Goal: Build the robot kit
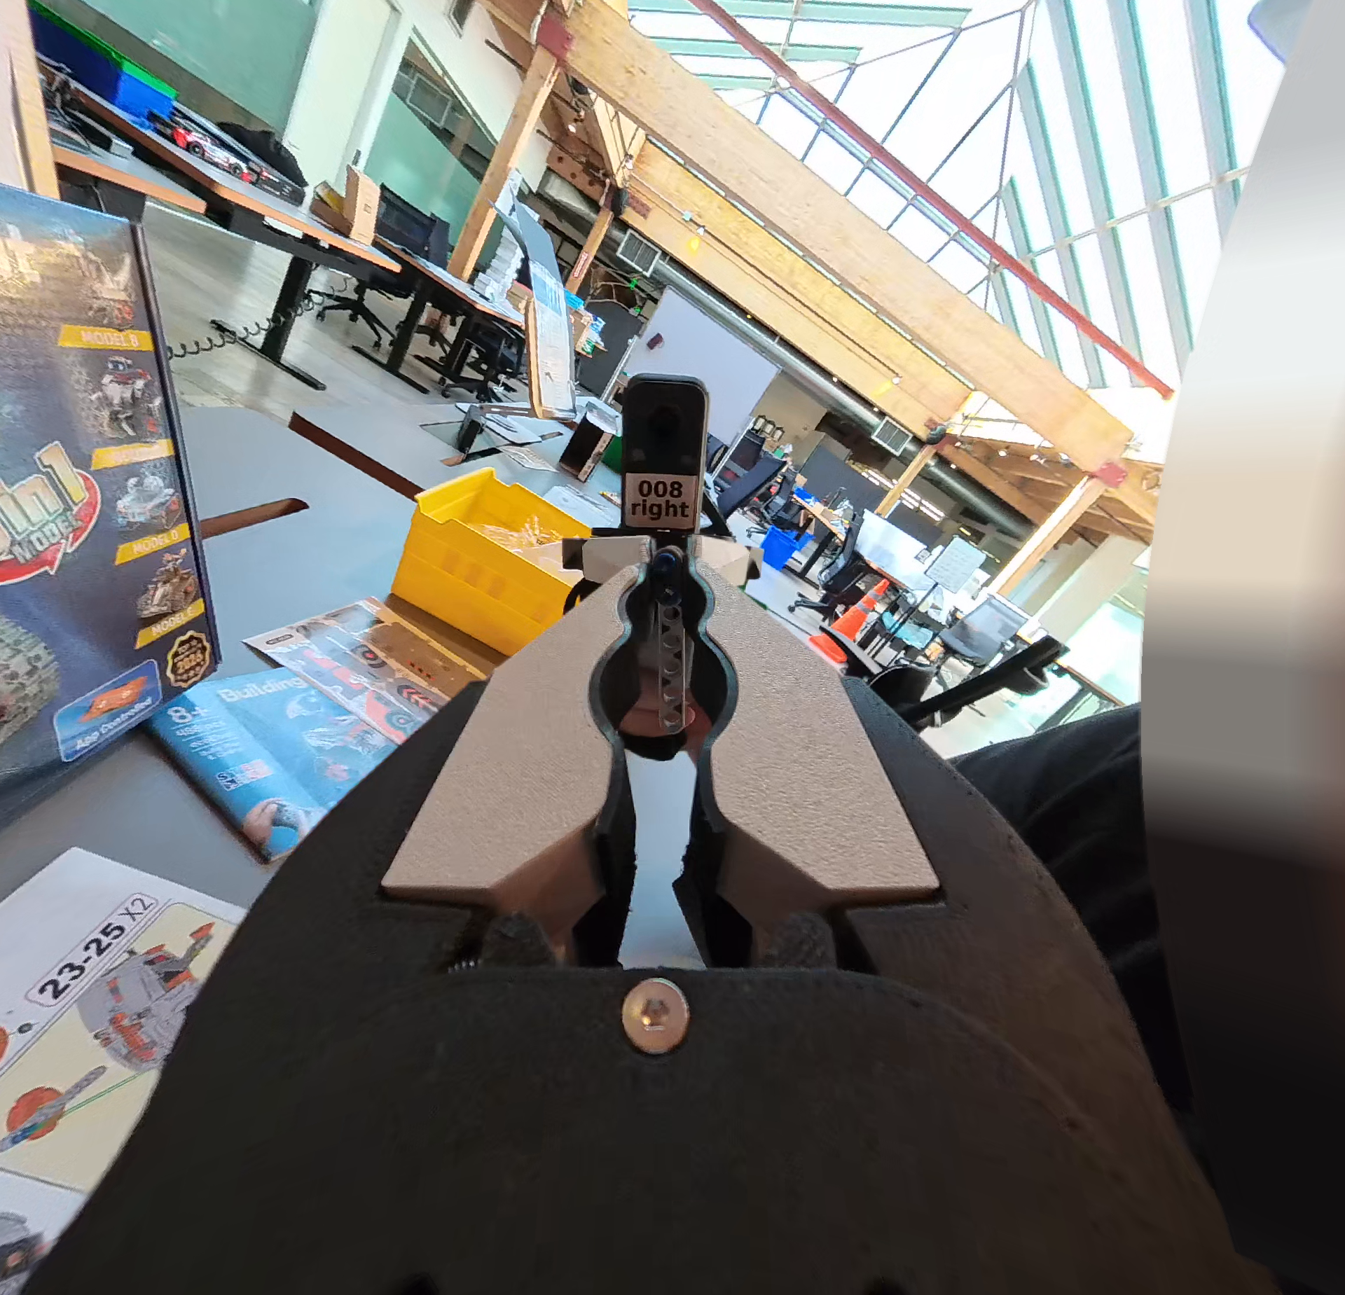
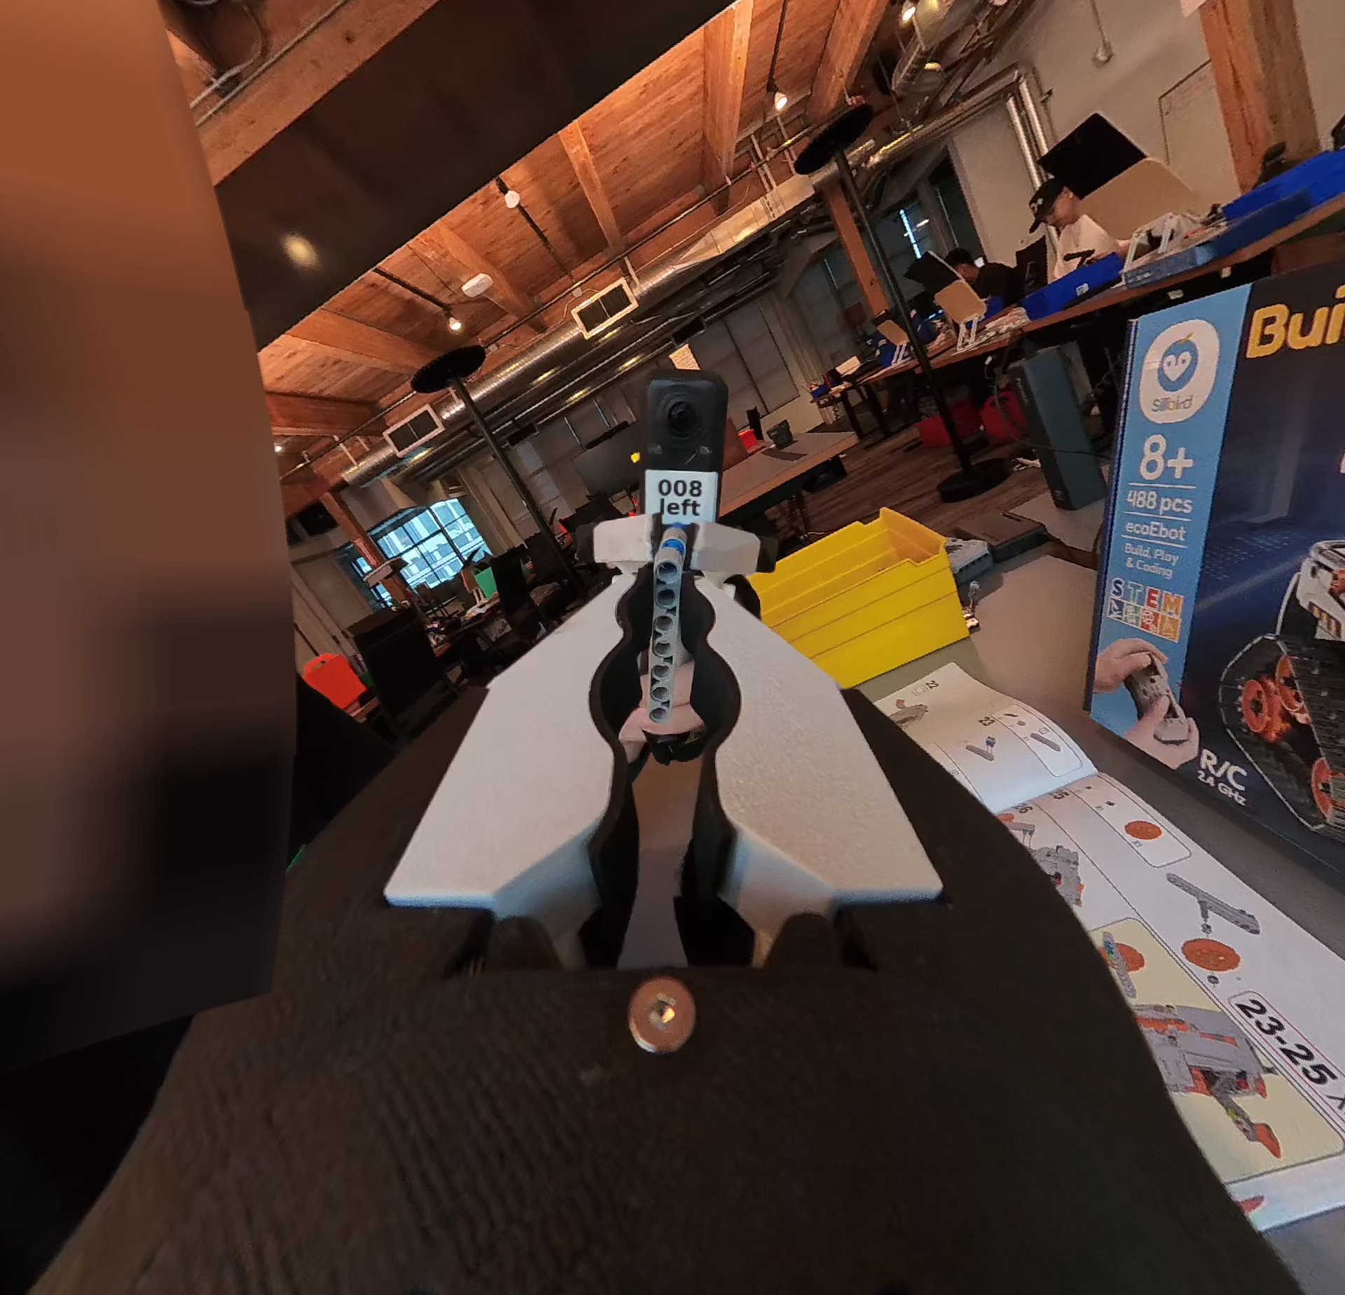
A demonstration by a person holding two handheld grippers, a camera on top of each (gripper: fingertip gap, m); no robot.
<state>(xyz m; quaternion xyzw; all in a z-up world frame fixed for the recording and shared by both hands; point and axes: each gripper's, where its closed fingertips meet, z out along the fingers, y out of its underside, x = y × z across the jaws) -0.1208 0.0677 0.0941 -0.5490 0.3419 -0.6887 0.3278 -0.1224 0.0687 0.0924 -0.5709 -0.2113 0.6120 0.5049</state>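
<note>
My two grippers meet tip to tip above the grey table (image 1: 291, 590). My left gripper (image 1: 665, 574) is shut, with a small blue pin (image 1: 664, 565) at its tips. My right gripper (image 2: 669, 587) is shut on the top end of a grey beam with a row of holes (image 2: 664, 649), which hangs down between the jaws. The pin (image 2: 674, 537) sits at the beam's top hole. In the left wrist view the beam (image 1: 669, 667) and the right gripper (image 1: 664, 553) show just past my tips. In the right wrist view the left gripper (image 2: 675, 545) faces me.
A yellow bin (image 1: 473, 576) (image 2: 866, 605) stands on the table behind the grippers. A blue toy-kit box (image 1: 87, 496) (image 2: 1237, 569) stands upright beside it. Open instruction sheets (image 1: 94, 1005) (image 2: 1201, 969) and a booklet (image 1: 255, 758) lie flat below. People sit at far desks (image 2: 1070, 234). My two grippers' fingertips are within a few centimetres of each other.
</note>
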